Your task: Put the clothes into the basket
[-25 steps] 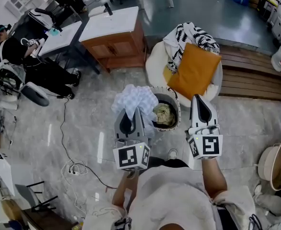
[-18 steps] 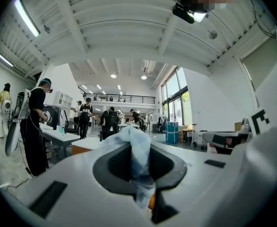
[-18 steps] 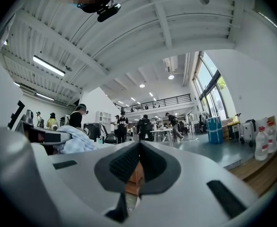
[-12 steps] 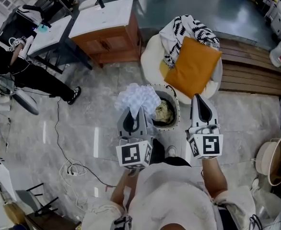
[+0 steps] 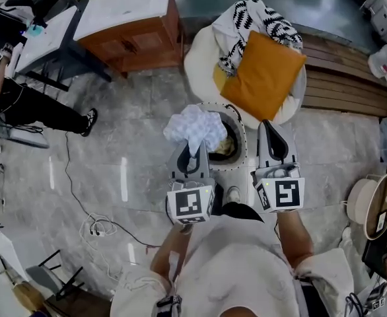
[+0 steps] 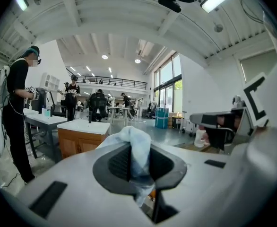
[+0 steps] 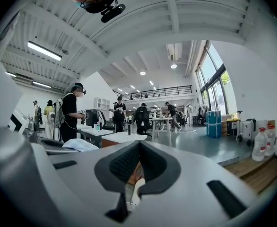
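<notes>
My left gripper [image 5: 193, 156] is shut on a crumpled pale blue-white cloth [image 5: 193, 127], which bulges above the jaws over the left rim of the round basket [image 5: 241, 132]. A yellowish garment [image 5: 222, 147] lies inside the basket. In the left gripper view the cloth [image 6: 136, 145] is pinched between the dark pads and hangs below them. My right gripper [image 5: 275, 142] hovers just right of the basket, jaws shut and nothing in them; its own view shows the right gripper [image 7: 137, 161] with pads meeting. A black-and-white patterned garment [image 5: 249, 20] lies on the chair beyond.
A round white chair [image 5: 197, 58] with an orange cushion [image 5: 263, 74] stands right behind the basket. A wooden cabinet [image 5: 131, 25] is at back left, a wooden platform [image 5: 342, 84] at right, cables [image 5: 94, 226] on the floor at left, and a person in black [image 5: 22, 101] at far left.
Both grippers have moved forward and down toward the basket. The cloth in the left gripper now hangs over the basket's left rim instead of beside it.
</notes>
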Action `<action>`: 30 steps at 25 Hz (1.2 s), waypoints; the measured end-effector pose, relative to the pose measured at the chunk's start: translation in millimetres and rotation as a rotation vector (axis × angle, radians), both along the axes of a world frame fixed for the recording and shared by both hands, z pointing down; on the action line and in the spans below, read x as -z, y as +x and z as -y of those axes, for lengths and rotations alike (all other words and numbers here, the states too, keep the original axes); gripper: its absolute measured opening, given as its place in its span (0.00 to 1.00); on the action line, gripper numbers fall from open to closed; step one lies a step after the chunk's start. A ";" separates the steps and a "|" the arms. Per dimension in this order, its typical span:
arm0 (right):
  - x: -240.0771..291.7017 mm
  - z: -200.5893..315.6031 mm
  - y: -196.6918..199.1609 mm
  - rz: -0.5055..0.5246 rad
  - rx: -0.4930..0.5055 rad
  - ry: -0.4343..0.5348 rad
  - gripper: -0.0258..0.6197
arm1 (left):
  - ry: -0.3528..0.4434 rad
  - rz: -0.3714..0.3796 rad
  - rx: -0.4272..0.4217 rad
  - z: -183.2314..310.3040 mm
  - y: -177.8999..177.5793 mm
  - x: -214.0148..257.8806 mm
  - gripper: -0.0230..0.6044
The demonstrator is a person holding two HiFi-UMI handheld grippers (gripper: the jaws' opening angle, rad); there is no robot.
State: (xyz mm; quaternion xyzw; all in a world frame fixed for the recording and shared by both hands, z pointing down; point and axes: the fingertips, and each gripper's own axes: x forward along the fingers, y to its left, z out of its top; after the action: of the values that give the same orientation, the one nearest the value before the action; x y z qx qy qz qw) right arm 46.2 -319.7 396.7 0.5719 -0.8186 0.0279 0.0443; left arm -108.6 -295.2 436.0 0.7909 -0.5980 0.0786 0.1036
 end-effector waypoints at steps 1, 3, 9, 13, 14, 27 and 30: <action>-5.1 4.6 -2.3 -0.006 -0.002 -0.011 0.02 | -0.016 0.001 -0.007 5.8 -0.6 -9.1 0.12; -16.4 14.1 -6.2 -0.018 -0.008 -0.036 0.02 | -0.052 0.004 -0.023 17.1 -2.2 -29.2 0.12; -54.1 32.7 -15.7 -0.054 -0.021 -0.120 0.02 | -0.176 0.017 -0.067 39.5 -4.9 -97.7 0.12; -79.3 42.3 -20.4 -0.075 -0.033 -0.165 0.02 | -0.265 0.021 -0.087 52.4 -7.6 -149.5 0.12; -84.9 43.8 -21.3 -0.079 -0.036 -0.176 0.02 | -0.288 0.018 -0.095 54.3 -7.3 -161.9 0.12; -140.7 49.0 -30.4 -0.110 -0.062 -0.298 0.02 | -0.614 0.034 -0.194 62.1 6.8 -331.3 0.12; -153.8 46.7 -30.6 -0.119 -0.063 -0.326 0.02 | -0.693 0.060 -0.200 60.9 7.1 -368.1 0.12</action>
State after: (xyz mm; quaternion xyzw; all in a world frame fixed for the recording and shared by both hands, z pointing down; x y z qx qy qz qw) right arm 15.6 -366.5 550.5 0.5831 -0.7809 0.1276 0.1840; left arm -101.5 -356.2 804.1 0.7606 -0.4584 0.3097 0.3398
